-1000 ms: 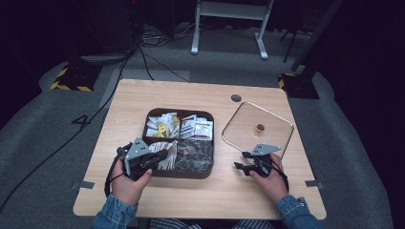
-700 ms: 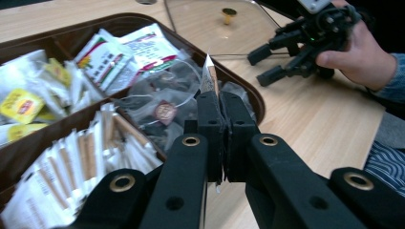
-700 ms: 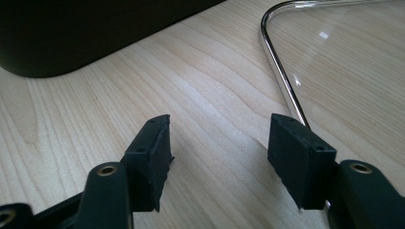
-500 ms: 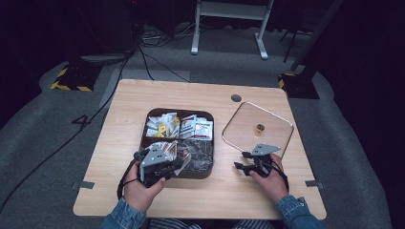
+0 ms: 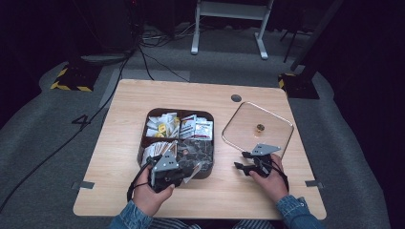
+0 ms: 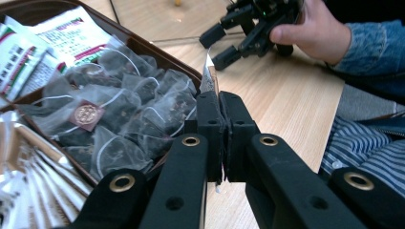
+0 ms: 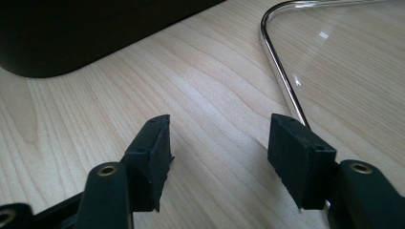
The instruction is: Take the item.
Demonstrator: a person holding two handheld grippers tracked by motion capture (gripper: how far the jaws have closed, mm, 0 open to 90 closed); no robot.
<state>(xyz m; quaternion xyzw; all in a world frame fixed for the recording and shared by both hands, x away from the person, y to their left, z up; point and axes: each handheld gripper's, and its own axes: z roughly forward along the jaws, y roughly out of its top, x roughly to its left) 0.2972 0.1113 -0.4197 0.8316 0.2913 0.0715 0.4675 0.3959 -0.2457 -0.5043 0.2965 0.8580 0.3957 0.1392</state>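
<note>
The left gripper (image 6: 217,102) has its matte black jaws pinched tight on something thin: a flat little sachet (image 6: 208,76), silvery and crinkly at the edge, sticking up past the tips. Right behind and to the side of those jaws is the dark brown tray (image 5: 208,167) with rounded corners, split into compartments. The one nearest the jaws is stuffed with see-through mesh tea bags (image 6: 119,119), pyramid-ish, with dark leaves inside, white strings and a small round bronze tag. Past that are glossy printed paper packets (image 6: 57,36), white with red and green, and on the near side a bunch of long thin paper sticks (image 6: 33,157).

The right gripper (image 7: 217,143) is just sitting there with its jaws spread maybe halfway, nothing between them, only pale wood-grain bench (image 7: 200,86) underneath. Just beside one of its jaws runs the shiny chrome rim of a glass lid (image 7: 334,57), a clear rounded square lying flat on the bench, with a little brass-coloured knob (image 5: 260,128) in the middle. The tray's smooth dark wall is further off on the other side.
</note>
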